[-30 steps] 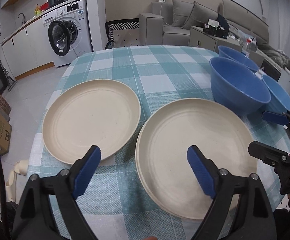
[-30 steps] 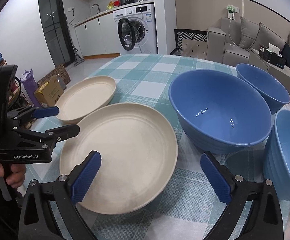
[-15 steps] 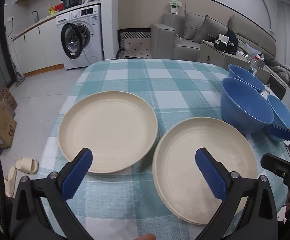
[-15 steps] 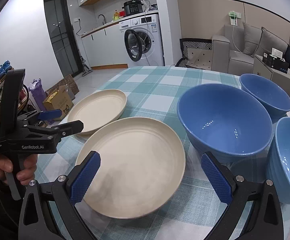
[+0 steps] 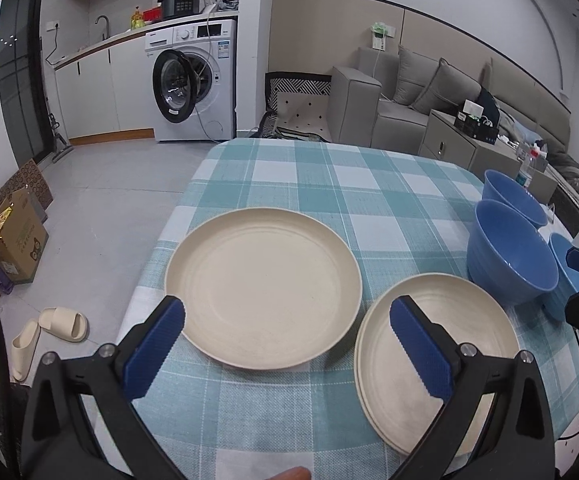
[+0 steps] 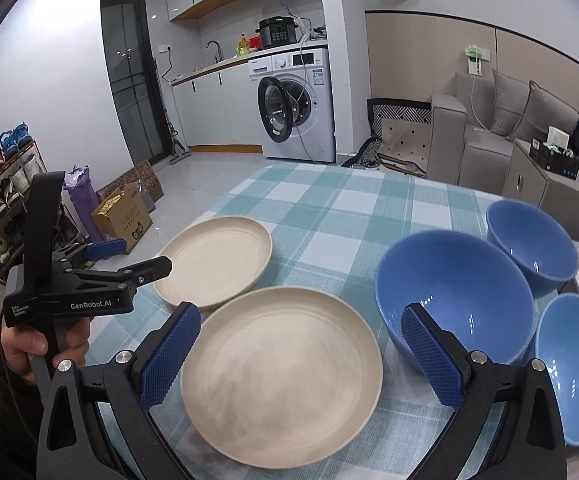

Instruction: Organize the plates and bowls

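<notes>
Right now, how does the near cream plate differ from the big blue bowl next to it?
The near cream plate is shallow and flat, while the big blue bowl is deep with high walls. The plate is matte cream; the bowl is glossy blue with light reflections. Both stand upright and empty on the checked tablecloth.

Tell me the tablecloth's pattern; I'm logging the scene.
Teal and white checks on the tablecloth, clearest in the left wrist view.

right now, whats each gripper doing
left gripper: open, holding nothing, above the table over the plates.
right gripper: open, holding nothing, above the near plate.
</notes>
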Available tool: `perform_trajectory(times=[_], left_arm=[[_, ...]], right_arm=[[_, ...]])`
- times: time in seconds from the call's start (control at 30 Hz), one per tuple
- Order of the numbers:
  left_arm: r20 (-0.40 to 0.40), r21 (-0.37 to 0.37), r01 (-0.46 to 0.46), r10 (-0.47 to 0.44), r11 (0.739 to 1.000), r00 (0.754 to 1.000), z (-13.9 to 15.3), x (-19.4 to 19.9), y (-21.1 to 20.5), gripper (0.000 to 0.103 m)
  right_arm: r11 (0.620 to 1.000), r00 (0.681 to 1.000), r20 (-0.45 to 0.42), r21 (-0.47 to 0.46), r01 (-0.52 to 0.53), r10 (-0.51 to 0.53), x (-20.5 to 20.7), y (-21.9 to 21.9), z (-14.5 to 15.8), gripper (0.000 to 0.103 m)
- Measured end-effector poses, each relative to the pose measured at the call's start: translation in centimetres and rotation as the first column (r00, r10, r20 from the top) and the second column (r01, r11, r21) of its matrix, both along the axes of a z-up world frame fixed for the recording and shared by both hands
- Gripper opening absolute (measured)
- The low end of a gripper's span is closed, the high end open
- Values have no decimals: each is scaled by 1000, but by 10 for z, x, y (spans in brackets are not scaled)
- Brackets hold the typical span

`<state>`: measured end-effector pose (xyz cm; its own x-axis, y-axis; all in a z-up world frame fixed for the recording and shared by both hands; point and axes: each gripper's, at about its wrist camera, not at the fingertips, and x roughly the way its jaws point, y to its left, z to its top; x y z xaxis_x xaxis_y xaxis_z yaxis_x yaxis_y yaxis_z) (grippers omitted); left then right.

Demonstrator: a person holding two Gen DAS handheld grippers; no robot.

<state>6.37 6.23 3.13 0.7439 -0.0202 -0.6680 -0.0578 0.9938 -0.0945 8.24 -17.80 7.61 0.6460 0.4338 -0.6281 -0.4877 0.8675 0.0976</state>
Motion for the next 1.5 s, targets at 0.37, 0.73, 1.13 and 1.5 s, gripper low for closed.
perform_trajectory(times=[0.37, 0.73, 1.13, 1.5], left_arm=[[-12, -41, -51, 51, 998, 999, -2, 9, 34, 103], [-45, -75, -102, 98, 992, 994, -15, 16, 58, 103], [-77, -105, -133, 125, 986, 989, -31, 24, 77, 102], [-91, -165, -132, 119, 977, 989, -45, 31, 87, 100]], right_arm=[[1000, 999, -55, -18, -2, 1, 24, 34, 10, 102], [1000, 997, -83, -25, -9, 7, 48, 67, 8, 102], [999, 991, -133, -41, -3, -2, 78, 98, -19, 102], [999, 982, -187, -48, -6, -3, 103, 124, -43, 102]])
